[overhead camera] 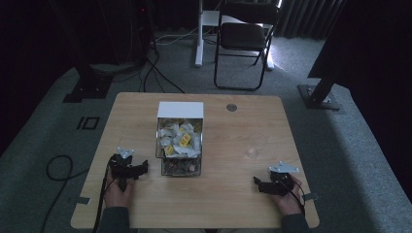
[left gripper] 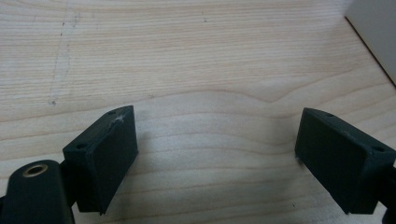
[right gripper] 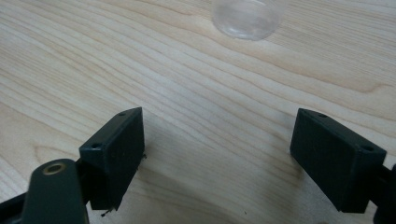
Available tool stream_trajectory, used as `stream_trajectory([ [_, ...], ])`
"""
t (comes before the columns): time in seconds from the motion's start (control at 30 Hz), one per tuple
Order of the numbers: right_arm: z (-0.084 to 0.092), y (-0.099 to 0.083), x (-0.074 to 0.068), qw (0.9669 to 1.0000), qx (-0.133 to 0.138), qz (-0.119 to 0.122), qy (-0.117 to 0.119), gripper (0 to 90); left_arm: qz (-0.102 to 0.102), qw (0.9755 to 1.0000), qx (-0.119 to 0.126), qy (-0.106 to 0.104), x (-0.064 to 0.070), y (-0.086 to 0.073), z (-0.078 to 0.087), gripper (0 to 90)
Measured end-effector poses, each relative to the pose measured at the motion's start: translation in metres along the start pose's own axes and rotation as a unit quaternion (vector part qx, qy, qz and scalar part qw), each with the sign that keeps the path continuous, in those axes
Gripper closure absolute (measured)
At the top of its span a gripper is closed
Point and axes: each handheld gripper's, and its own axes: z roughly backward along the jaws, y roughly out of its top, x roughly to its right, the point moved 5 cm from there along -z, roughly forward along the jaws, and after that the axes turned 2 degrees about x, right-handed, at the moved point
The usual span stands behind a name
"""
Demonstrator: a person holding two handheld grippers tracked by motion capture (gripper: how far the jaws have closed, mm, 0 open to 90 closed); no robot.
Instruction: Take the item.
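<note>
Desk: a light wooden desk (overhead camera: 228, 194) with rounded corners carries everything; a small round grey grommet (overhead camera: 231, 107) sits near its far edge.
Container: a clear plastic box with a white upright back panel (overhead camera: 180, 138) stands at the middle of the desk, filled with small white sachets, some with yellow labels (overhead camera: 184, 140). Its near compartment holds darker items that are too dim to identify. It sits central, probably so that either hand can reach it.
Cup: a small clear plastic cup (overhead camera: 254, 151) stands to the right of the box, apart from it. In the right gripper view it appears at the far edge (right gripper: 247, 18), straight ahead of the jaws. It looks empty, so it may be meant to receive a sachet.
Left gripper: the black two-jaw left gripper (overhead camera: 127, 167) rests low over the desk just left of the box's near end, jaws spread wide with nothing between them. In the left gripper view (left gripper: 215, 149) only bare wood lies between the jaws, with the white box wall (left gripper: 373, 32) at the far right corner.
Right gripper: the black two-jaw right gripper (overhead camera: 272, 183) hovers near the right near corner of the desk, jaws also wide apart and empty (right gripper: 217, 154).
Judgement: both grippers seem parked at rest on either side, ready, with no grasp begun.
Floor: a black folding chair (overhead camera: 243, 39) stands on the grey carpet beyond the desk.
</note>
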Motion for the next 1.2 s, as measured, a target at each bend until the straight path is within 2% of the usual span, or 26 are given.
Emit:
stream_trajectory([
  [0.27,-0.001,0.001,-0.001,1.0000,-0.003,-0.002,-0.001,16.1,0.001,1.0000,0.000,0.000,0.000,0.000,0.000,13.4],
  [0.3,0.000,0.001,-0.002,1.0000,-0.006,-0.005,-0.004,20.8,0.001,1.0000,0.000,0.000,0.000,0.000,0.000,13.4],
  [0.4,0.002,0.002,-0.003,0.9998,-0.003,-0.016,0.005,23.2,0.001,1.0000,0.000,0.000,0.000,0.000,0.000,13.4],
  [0.57,0.005,0.007,-0.008,0.9997,0.007,-0.015,0.015,25.1,0.001,1.0000,0.000,0.000,0.000,0.000,0.000,13.4],
  [0.67,0.010,0.016,-0.019,0.9992,0.024,-0.007,0.030,29.4,0.001,1.0000,0.000,0.000,0.000,0.000,0.000,13.4],
  [0.7,0.014,0.022,-0.027,0.9986,0.036,-0.001,0.038,33.5,0.001,1.0000,0.000,0.000,0.000,0.000,0.000,13.4],
  [0.73,0.014,0.022,-0.027,0.9986,0.036,-0.001,0.038,33.5,0.001,1.0000,0.000,0.000,0.000,0.000,0.000,13.4],
  [0.77,0.016,0.027,-0.036,0.9981,0.041,0.008,0.045,38.2,0.001,1.0000,0.000,0.000,0.000,0.000,0.000,13.4],
  [0.8,0.016,0.027,-0.036,0.9981,0.041,0.008,0.045,38.2,0.001,1.0000,0.000,0.000,0.000,0.000,0.000,13.4],
  [0.87,0.017,0.033,-0.048,0.9971,0.048,0.024,0.054,41.6,0.001,1.0000,0.000,0.000,0.000,0.000,0.000,13.4],
  [0.97,0.017,0.036,-0.055,0.9965,0.051,0.032,0.058,43.5,0.001,1.0000,0.000,0.000,0.000,0.000,0.000,13.4],
  [1.1,0.021,0.043,-0.069,0.9945,0.056,0.036,0.081,50.8,0.000,1.0000,-0.001,0.000,0.000,0.000,0.000,13.5],
  [1.2,0.024,0.046,-0.074,0.9935,0.061,0.038,0.089,52.0,0.000,1.0000,0.000,-0.001,0.000,0.000,0.000,13.5],
])
